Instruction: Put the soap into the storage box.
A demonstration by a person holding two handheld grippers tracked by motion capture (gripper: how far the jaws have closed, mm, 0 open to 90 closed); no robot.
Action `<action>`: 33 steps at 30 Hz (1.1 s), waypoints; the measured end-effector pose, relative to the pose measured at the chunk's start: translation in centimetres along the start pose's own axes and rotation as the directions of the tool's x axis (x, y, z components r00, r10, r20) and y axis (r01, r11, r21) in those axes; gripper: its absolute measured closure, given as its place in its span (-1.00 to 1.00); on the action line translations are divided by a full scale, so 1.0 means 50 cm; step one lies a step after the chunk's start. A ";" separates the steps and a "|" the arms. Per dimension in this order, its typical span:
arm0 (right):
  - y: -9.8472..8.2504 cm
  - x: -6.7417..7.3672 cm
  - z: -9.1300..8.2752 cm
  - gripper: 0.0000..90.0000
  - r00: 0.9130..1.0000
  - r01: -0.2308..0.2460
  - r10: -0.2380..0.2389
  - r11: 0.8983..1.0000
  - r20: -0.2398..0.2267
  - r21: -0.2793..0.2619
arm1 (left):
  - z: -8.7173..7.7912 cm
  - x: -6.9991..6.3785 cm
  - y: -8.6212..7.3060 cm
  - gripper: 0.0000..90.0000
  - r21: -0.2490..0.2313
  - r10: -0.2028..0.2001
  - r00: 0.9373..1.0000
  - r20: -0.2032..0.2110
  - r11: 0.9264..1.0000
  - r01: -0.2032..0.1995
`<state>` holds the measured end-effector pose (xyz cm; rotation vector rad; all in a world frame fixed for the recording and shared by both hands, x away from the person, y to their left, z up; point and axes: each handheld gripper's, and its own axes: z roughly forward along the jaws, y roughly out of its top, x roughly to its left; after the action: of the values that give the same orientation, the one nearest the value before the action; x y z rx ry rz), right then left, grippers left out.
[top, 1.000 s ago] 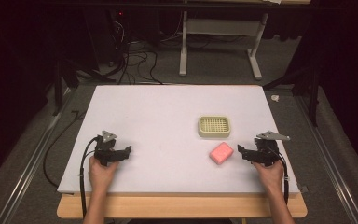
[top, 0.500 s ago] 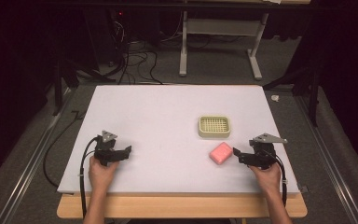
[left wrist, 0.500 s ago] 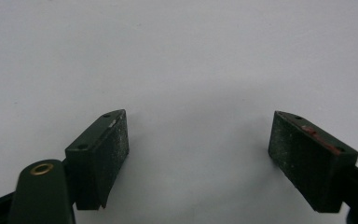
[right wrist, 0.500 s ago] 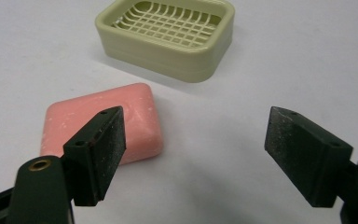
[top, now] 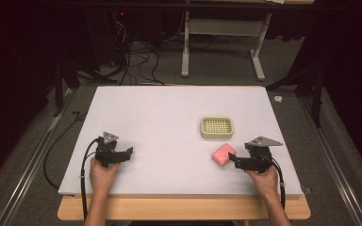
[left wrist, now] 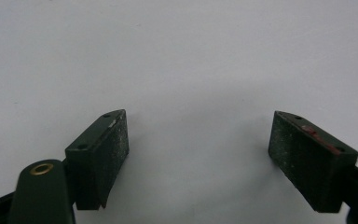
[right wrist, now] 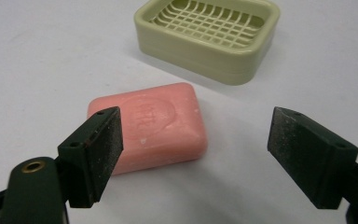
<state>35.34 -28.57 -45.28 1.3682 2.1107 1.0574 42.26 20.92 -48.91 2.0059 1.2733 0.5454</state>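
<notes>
Left gripper point(top: 128, 151): jaws spread wide over bare white table point(left wrist: 177, 56), nothing between. Right gripper point(right wrist: 193, 154): jaws likewise wide, holding nothing; pink soap bar point(right wrist: 156, 123) just ahead beside left finger point(right wrist: 95, 151), green soap dish point(right wrist: 209, 35) beyond

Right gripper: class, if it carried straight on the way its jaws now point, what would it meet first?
Probably the pink soap bar, lying just ahead of the open right gripper, slightly toward its left jaw; the green soap dish sits farther on.
</notes>
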 end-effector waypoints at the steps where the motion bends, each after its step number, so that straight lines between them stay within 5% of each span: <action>1: 0.000 0.002 0.001 -0.60 1.000 0.006 -0.006 1.000 -0.004 0.003 | 0.000 0.000 0.000 -0.54 0.001 0.000 1.000 0.000 1.000 0.000; 20: 0.012 0.037 0.027 -0.69 0.996 0.067 -0.065 0.997 -0.065 0.026 | 0.000 0.000 0.000 -0.54 0.001 0.000 1.000 0.000 1.000 0.000; 33: 0.026 0.053 0.047 -0.69 0.992 0.113 -0.111 0.993 -0.067 0.029 | 0.000 0.000 0.000 -0.54 0.000 0.000 1.000 0.000 1.000 0.000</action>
<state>36.56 -25.02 -45.60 1.2297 2.2327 1.0397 42.26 20.92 -48.91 2.0057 1.2732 0.5454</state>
